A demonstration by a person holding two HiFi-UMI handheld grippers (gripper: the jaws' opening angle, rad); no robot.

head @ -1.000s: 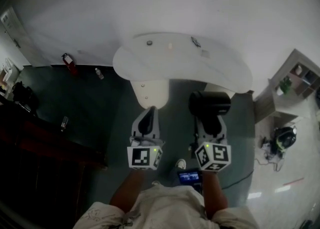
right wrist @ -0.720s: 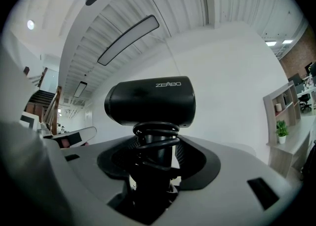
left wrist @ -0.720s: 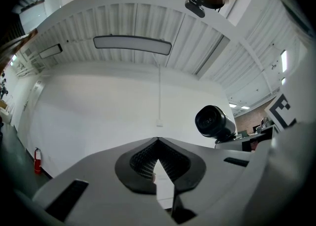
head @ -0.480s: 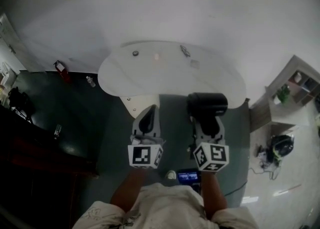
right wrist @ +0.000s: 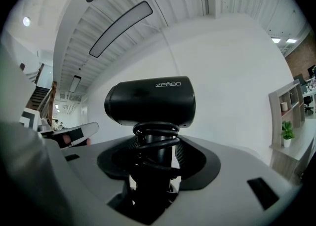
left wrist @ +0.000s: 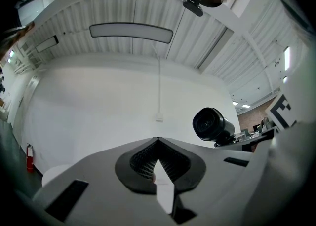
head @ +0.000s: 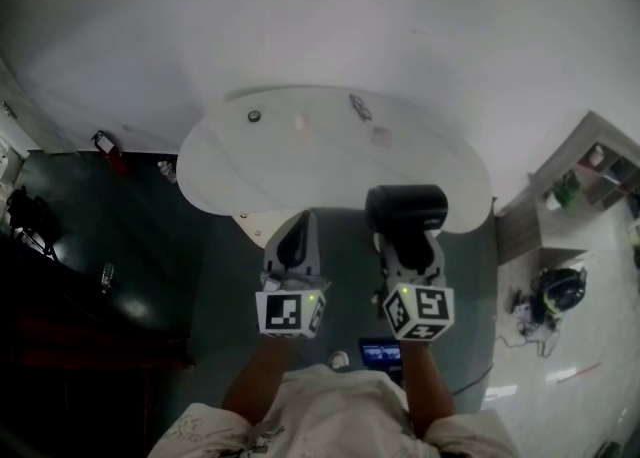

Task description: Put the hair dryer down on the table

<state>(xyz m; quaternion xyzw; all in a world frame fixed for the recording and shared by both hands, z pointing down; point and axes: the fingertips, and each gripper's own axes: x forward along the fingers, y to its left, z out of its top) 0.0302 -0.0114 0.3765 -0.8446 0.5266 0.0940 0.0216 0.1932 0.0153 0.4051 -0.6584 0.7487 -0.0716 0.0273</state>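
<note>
Right gripper (right wrist: 152, 173) grips the hair dryer (right wrist: 150, 102) by its handle (cord (right wrist: 156, 136) coiled round it), the barrel crosswise beyond the fingertips; left gripper (left wrist: 159, 170) is closed and empty.

Black hair dryer (right wrist: 150, 100) held upright, off the white table (head: 300, 161)
Its short barrel lies level and its handle points down, with the cord (right wrist: 155, 136) coiled round it, clamped in the right gripper (right wrist: 152, 175). From the head view it shows at the rounded table's near right edge.

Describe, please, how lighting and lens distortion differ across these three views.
Head view: strong fisheye, dark corners, white table bright. Left gripper view: ceiling lamp bowed by the lens. Right gripper view: hair dryer sharp, dark against the pale wall.
</note>
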